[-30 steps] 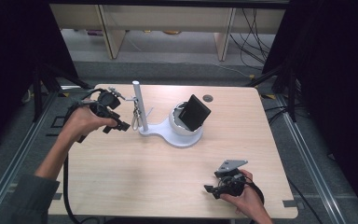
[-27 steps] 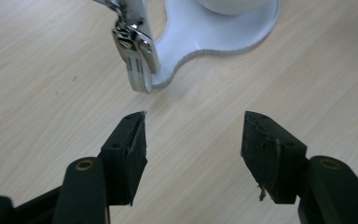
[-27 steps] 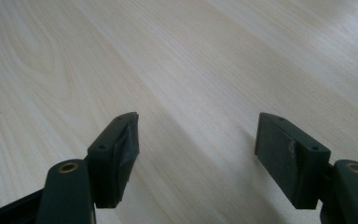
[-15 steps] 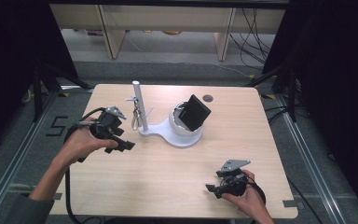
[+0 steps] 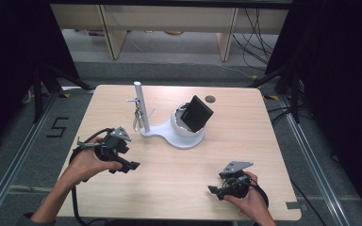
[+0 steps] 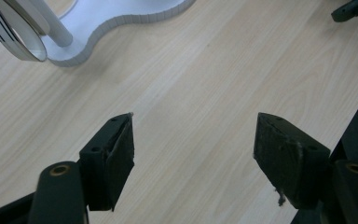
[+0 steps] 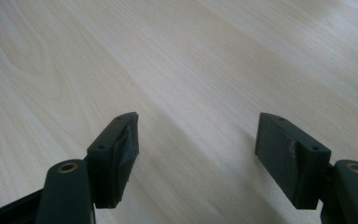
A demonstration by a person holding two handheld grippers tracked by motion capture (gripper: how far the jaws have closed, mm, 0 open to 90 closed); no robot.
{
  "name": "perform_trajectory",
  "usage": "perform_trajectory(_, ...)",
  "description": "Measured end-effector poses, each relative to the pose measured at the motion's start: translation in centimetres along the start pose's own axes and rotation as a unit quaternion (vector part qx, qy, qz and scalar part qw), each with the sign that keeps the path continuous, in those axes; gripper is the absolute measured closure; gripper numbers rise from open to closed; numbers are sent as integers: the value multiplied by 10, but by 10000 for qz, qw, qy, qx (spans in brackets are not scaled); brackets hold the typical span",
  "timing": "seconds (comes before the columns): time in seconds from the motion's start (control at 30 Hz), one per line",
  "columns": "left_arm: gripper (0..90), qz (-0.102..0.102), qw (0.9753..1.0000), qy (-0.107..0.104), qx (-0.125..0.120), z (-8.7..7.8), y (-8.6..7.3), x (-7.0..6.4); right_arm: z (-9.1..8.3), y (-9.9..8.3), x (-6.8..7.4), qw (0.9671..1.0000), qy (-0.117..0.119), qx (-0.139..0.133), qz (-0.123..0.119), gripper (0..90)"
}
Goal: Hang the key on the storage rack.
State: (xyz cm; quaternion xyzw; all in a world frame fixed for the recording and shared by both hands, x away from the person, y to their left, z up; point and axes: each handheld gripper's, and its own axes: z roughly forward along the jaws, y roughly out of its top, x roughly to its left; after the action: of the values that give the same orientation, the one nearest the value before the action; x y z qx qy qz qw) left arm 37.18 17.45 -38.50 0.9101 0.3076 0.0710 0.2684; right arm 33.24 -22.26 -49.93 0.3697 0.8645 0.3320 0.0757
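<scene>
My left gripper (image 5: pixel 131 165) is hovering over the near-left part of the wooden table (image 5: pixel 169 188), held in my left hand (image 5: pixel 87 162), and its jaws are spread wide apart with nothing between them, just bare wood grain under them in the left gripper view (image 6: pixel 193 140). The closest thing to it is the white stand (image 5: pixel 169 134) sitting a bit farther back toward the middle of the table, with a thin upright white post (image 5: pixel 140 104) on its left end and a metal ring (image 5: pixel 135 123) dangling off a little hook beside that post. In the left gripper view the stand's curvy base edge (image 6: pixel 121 21) and the ring (image 6: pixel 14 39) show up at the top left, clearly apart from my jaws. On the stand's round right end there's a black box-shaped thing (image 5: pixel 197 113) propped up at a tilt. My right gripper (image 5: pixel 213 189) is way over at the near-right corner in my right hand (image 5: pixel 247 197), low to the tabletop, jaws also wide open and empty, plain wood between them (image 7: pixel 196 140). The two grippers are well apart from each other.
</scene>
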Motion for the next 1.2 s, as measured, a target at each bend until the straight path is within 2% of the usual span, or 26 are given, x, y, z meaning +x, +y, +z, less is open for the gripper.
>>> perform_trajectory(0.07, 282, -61, 10000, 2, -49, 3, -5, -3, -1, 0, 0, 10000, -20, -35, -26, 312)
perform_trajectory(0.13, 280, 50, 10000, -28, -18, 5, -9, -3, 0, -1, -1, 9999, -49, -71, -75, 312)
perform_trajectory(0.17, 280, -6, 10000, -14, -51, 7, -12, -5, 1, -1, -1, 9999, -51, -82, -75, 312)
perform_trajectory(0.2, 279, 45, 10000, -32, -14, 7, -14, -4, 1, -1, 1, 10000, -44, -65, 41, 312)
perform_trajectory(0.23, 276, -16, 10000, -45, -33, 9, -17, -6, 2, -1, 1, 10000, -46, -66, 28, 312)
perform_trajectory(0.3, 272, 24, 10000, -75, 0, 12, -20, -6, 1, 0, 1, 10000, -23, 24, 7, 312)
perform_trajectory(0.47, 272, 85, 9999, -136, -23, 24, -27, -10, 2, -1, 0, 10000, -61, -14, -62, 311)
perform_trajectory(0.57, 272, 76, 9998, -189, 3, 32, -32, -12, 1, 0, 2, 10000, -32, 22, -20, 311)
perform_trajectory(0.6, 272, 86, 9997, -204, 69, 33, -33, -13, 2, 0, 2, 10000, -53, -3, -73, 311)
perform_trajectory(0.67, 272, 103, 9997, -214, -5, 37, -36, -14, 3, 0, 3, 9999, -76, -82, -69, 310)
perform_trajectory(0.8, 271, 126, 9995, -282, -77, 41, -42, -19, 1, 1, 3, 10000, -51, -6, -53, 309)
perform_trajectory(0.87, 270, 116, 9995, -264, -90, 44, -46, -21, 2, 1, 4, 10000, -61, -71, -36, 309)
perform_trajectory(0.93, 269, 148, 9995, -274, -51, 47, -49, -23, 3, 1, 5, 9998, -50, -127, -136, 309)
perform_trajectory(0.97, 269, 167, 9995, -280, -39, 48, -50, -24, 1, 2, 6, 10000, -20, -16, -80, 308)
perform_trajectory(1.0, 267, 155, 9995, -269, -52, 49, -51, -25, 1, 2, 6, 9999, -39, -60, -153, 308)
perform_trajectory(1.03, 265, 239, 9993, -299, -7, 50, -53, -26, 1, 2, 7, 9999, -25, -44, -137, 308)
perform_trajectory(1.2, 253, 269, 9993, -246, -69, 54, -60, -33, 1, 1, 7, 9999, -28, -38, -161, 305)
